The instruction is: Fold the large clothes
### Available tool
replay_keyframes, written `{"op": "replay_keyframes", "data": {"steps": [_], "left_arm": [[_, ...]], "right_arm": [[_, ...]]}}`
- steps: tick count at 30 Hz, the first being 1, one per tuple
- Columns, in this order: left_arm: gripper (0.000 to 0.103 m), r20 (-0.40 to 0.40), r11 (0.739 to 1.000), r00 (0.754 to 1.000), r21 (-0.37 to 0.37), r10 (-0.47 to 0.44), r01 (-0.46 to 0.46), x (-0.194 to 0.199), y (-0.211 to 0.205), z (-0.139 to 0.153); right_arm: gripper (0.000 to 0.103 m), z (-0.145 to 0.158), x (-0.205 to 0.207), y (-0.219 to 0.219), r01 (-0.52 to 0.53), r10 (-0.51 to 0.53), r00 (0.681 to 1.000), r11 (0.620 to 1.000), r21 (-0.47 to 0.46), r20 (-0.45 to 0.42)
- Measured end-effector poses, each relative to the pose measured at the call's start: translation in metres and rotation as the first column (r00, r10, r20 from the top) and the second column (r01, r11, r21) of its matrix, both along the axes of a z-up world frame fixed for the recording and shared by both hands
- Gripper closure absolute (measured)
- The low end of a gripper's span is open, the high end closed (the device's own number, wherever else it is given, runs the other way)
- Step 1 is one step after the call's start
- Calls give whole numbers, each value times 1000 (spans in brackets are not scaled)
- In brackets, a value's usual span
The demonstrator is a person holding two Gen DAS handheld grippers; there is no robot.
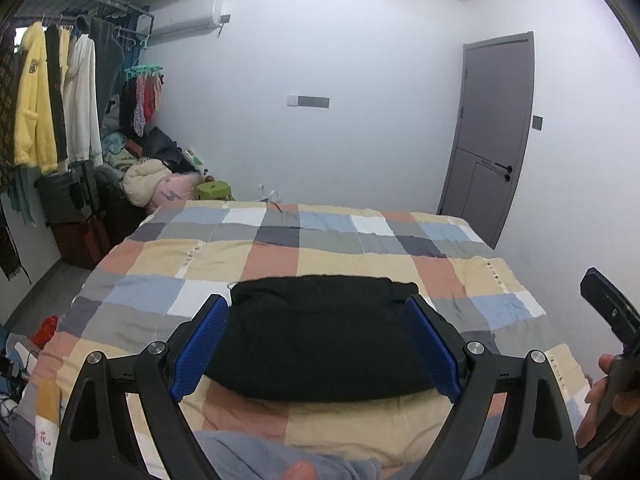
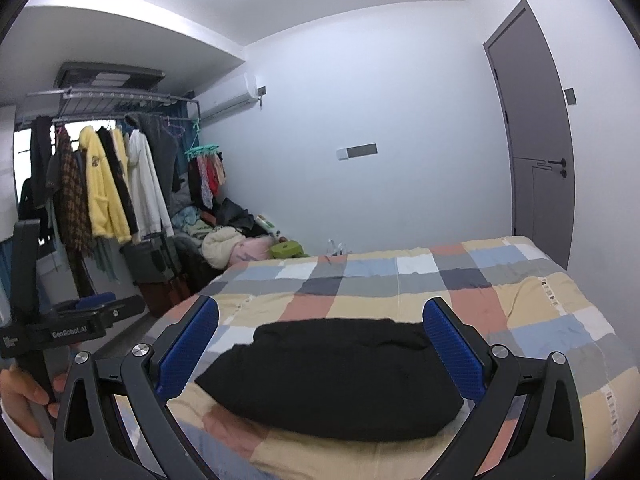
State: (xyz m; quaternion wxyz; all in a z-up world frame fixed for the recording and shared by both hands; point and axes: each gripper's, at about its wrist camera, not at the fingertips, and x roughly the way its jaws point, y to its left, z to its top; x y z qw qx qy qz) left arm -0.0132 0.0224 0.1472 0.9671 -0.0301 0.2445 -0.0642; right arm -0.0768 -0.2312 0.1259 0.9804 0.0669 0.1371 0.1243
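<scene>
A black garment (image 1: 320,336) lies folded into a thick rectangle on the checkered bedspread (image 1: 280,256), near the bed's front edge. My left gripper (image 1: 318,308) is open and empty, held above and just in front of the garment, its blue pads (image 1: 200,348) apart on either side. My right gripper (image 2: 320,316) is also open and empty, hovering in front of the same garment (image 2: 332,380). The right gripper also shows at the right edge of the left wrist view (image 1: 612,312); the left one shows at the left of the right wrist view (image 2: 80,320).
A clothes rack (image 2: 112,184) with hanging coats stands at the far left, with piles of clothes and a green stool (image 1: 214,190) beneath it. A grey door (image 1: 492,136) is in the right wall. The bedspread (image 2: 440,280) stretches behind the garment.
</scene>
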Motion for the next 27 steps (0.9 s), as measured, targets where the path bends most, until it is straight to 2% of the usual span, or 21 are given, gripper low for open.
{"op": "replay_keyframes", "data": {"steps": [10, 19, 24, 27], "left_arm": [[13, -53, 1000, 999, -21, 6, -7, -20, 8, -57], [13, -97, 1000, 995, -3, 8, -8, -10, 7, -115], [13, -111, 1000, 993, -2, 26, -26, 0, 10, -131], [13, -105, 999, 994, 25, 39, -36, 3, 6, -132]], "right_arm": [[0, -48, -29, 14, -7, 6, 999, 1000, -26, -49], [0, -105, -23, 15, 0, -2, 994, 1000, -26, -108], [0, -118, -10, 14, -5, 2, 990, 1000, -21, -144], [0, -122, -8, 17, -12, 6, 987, 999, -36, -159]]}}
